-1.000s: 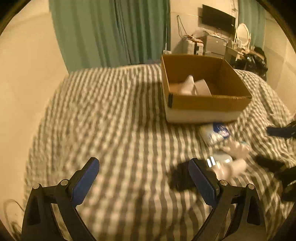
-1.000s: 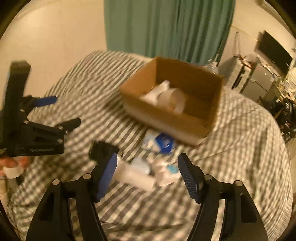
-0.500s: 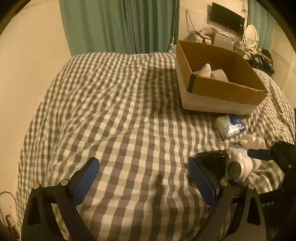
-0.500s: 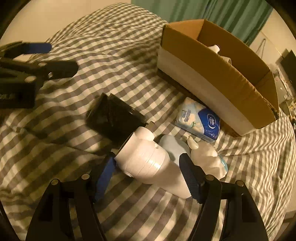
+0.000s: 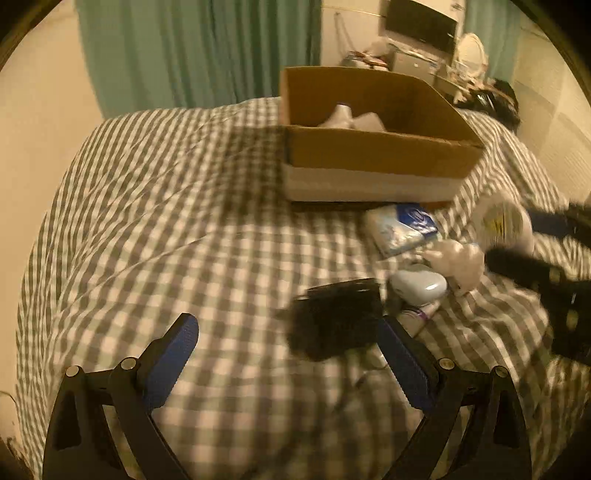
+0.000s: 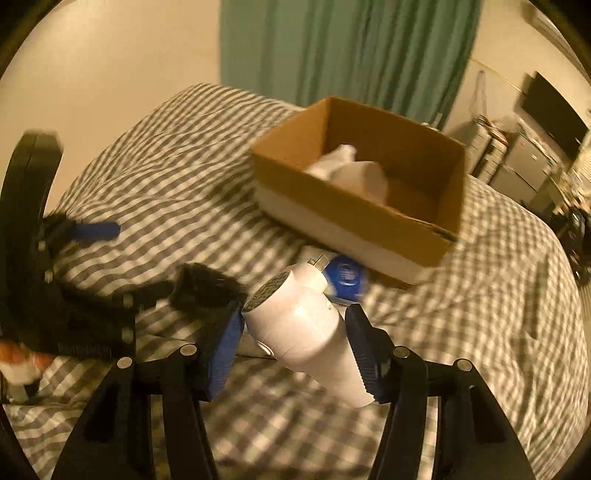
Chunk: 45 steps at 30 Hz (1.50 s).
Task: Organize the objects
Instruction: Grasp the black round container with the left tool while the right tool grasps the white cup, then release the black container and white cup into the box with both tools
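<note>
My right gripper (image 6: pixel 295 328) is shut on a white bottle (image 6: pixel 299 325) and holds it above the checked bedspread; the bottle also shows at the right in the left wrist view (image 5: pixel 502 225). My left gripper (image 5: pixel 288 339) is open and empty, with a black pouch (image 5: pixel 336 321) just beyond its right finger. A cardboard box (image 5: pixel 373 151) with white items inside stands farther back on the bed, and it also shows in the right wrist view (image 6: pixel 358 206). A blue and white tissue pack (image 5: pixel 402 225), a pale blue case (image 5: pixel 419 284) and a white crumpled item (image 5: pixel 458 262) lie before the box.
The checked bedspread (image 5: pixel 166 221) covers the bed. Green curtains (image 5: pixel 199 51) hang behind it. A desk with a monitor (image 5: pixel 421 22) and clutter stands at the back right. A beige wall is on the left.
My right gripper has closed on the white bottle and lifted it off the bed. My left gripper has shifted slightly, still open.
</note>
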Tool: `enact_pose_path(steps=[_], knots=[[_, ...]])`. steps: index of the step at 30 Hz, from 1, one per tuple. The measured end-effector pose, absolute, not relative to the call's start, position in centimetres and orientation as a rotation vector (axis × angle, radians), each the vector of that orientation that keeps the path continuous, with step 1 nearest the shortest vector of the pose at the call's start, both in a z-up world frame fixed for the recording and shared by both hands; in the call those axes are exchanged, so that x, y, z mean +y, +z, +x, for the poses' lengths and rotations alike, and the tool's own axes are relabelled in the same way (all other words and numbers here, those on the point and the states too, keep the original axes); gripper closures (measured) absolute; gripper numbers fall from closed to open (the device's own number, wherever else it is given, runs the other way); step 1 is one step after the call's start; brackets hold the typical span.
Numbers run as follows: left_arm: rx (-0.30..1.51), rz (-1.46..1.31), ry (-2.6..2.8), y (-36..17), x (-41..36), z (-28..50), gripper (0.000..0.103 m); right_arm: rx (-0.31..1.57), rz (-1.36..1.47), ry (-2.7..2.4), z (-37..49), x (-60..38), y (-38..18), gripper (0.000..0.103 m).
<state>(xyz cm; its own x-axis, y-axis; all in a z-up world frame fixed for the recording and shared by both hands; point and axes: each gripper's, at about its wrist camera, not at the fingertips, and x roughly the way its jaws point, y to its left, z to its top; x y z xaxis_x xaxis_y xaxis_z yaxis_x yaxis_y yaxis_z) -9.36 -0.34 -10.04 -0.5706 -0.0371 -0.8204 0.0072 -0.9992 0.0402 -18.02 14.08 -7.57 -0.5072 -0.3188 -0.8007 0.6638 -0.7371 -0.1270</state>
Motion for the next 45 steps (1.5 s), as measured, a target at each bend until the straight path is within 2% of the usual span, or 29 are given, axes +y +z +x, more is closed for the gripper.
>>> enact_pose_path(steps=[4,13,15,16,21,29,41,45], knots=[[-0.169,1.449,-2.74,-11.1,1.8,-10.2,0.004,0.531,1.093,-2.287,-19.0,15.9,-8.1,0.046],[-0.151,1.612,-2.693,-15.3,3.8,-14.2,0.004,0.444,1.138,-2.282,-20.4,17.4,-9.7,0.046],[-0.109,1.668,-2.684,-16.2,3.8,-14.7,0.015,0.435,1.138,-2.276,-20.4,17.4,-9.8,0.046],[-0.094,1.684,-2.678,-16.5,3.7,-14.9,0.024,0.427,1.138,-2.274,-20.4,17.5,-9.9,0.046],[-0.041,1.678,-2.697,-16.4,3.3,-14.4,0.025,0.403,1.132,-2.282,-20.3,17.6,-9.8,0.046],[-0.024,1.542,-2.805,-11.5,2.9,-11.9,0.025,0.397,1.079,-2.301,-18.8,17.7,-8.0,0.047],[0.01,1.31,-2.981,-1.7,2.5,-9.3,0.025,0.38,0.911,-2.362,-15.4,17.3,-0.1,0.047],[-0.055,1.234,-3.027,2.1,2.4,-10.0,0.025,0.334,0.892,-2.368,-15.7,17.1,3.0,0.047]])
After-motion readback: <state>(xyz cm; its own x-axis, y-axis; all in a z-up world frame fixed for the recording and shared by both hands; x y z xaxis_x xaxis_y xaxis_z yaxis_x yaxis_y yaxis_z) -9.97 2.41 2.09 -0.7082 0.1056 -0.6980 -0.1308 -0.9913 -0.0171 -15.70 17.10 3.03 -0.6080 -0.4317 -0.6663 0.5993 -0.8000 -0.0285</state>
